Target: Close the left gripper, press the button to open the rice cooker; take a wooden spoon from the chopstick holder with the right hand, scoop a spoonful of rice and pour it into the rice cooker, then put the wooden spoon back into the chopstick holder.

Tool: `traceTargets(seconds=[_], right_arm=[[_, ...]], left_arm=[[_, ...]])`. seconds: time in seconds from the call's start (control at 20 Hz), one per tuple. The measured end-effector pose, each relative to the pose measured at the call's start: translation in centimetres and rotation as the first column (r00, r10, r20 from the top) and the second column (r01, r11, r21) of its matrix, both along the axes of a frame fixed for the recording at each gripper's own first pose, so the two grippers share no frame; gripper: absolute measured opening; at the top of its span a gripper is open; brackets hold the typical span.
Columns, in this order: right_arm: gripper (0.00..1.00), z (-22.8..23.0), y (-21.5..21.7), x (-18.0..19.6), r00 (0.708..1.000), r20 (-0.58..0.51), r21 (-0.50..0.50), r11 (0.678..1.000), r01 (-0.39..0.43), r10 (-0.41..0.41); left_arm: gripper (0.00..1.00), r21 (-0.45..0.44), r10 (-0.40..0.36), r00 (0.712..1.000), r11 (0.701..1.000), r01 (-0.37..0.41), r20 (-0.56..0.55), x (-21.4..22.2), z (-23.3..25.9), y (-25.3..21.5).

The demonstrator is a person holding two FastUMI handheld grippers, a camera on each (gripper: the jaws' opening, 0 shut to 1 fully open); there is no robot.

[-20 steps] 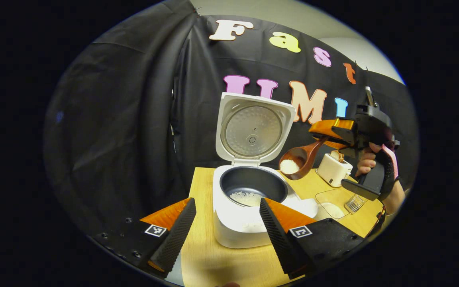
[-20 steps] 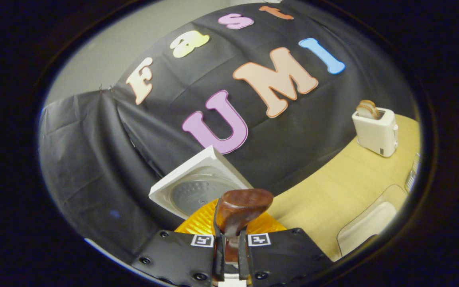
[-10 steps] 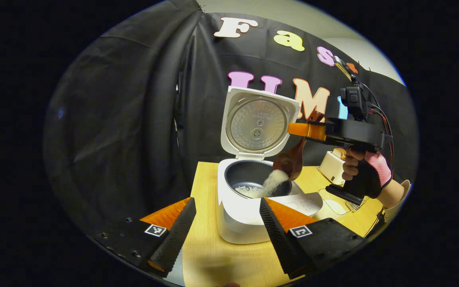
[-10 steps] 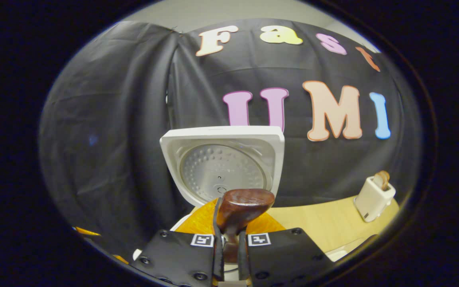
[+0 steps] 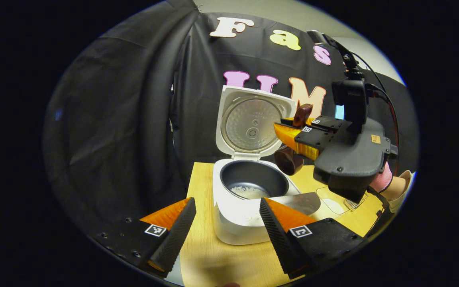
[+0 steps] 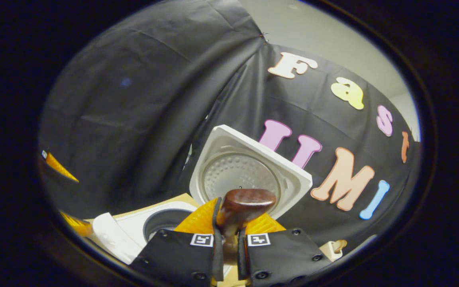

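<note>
Spoon emptied since last frame: right gripper (image 5: 299, 131) clamps wooden spoon (image 5: 288, 160) above open rice cooker (image 5: 249, 199), left gripper (image 5: 225, 223) spread, empty; return to holder remains.

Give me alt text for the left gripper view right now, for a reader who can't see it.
The right gripper grips a wooden spoon, bowl tipped down, above the right rim of the open rice cooker, whose dark pot holds a little rice. The lid stands upright behind. The left gripper's fingers sit apart at the bottom, over the wooden table.
</note>
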State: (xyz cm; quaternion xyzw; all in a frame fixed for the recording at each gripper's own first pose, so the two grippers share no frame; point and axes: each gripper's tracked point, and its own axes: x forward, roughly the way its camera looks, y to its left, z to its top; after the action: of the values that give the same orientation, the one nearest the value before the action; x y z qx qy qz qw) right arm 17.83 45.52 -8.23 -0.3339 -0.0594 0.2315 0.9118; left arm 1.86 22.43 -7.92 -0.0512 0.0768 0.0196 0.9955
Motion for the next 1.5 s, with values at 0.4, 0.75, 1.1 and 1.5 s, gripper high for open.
traceTargets(seconds=[0.4, 0.75, 1.1, 1.5], right_arm=[[0.17, 1.7, -2.2, 1.2, 0.995, -0.099, 0.151, 0.988, 0.032, -0.017], [0.17, 5.8, -9.7, 1.1, 0.979, -0.193, 0.336, 0.932, 0.133, -0.070], [0.19, 9.8, -23.9, -0.4, 0.959, -0.185, 0.359, 0.893, 0.270, -0.216], [0.17, 10.7, -41.2, -2.0, 0.906, -0.195, 0.383, 0.821, 0.423, -0.375]], left_arm=[[0.95, 0.016, -0.001, 1.000, 1.000, 0.001, 0.020, 0.5, 1.1, -0.6], [0.95, 0.035, -0.022, 0.999, 0.999, 0.021, 0.038, 0.7, 2.0, -2.5], [0.95, 0.063, -0.046, 0.998, 0.997, 0.043, 0.048, 0.7, 2.7, -5.1], [0.95, 0.067, -0.013, 0.998, 0.998, 0.009, 0.055, 0.5, 3.4, -9.0]])
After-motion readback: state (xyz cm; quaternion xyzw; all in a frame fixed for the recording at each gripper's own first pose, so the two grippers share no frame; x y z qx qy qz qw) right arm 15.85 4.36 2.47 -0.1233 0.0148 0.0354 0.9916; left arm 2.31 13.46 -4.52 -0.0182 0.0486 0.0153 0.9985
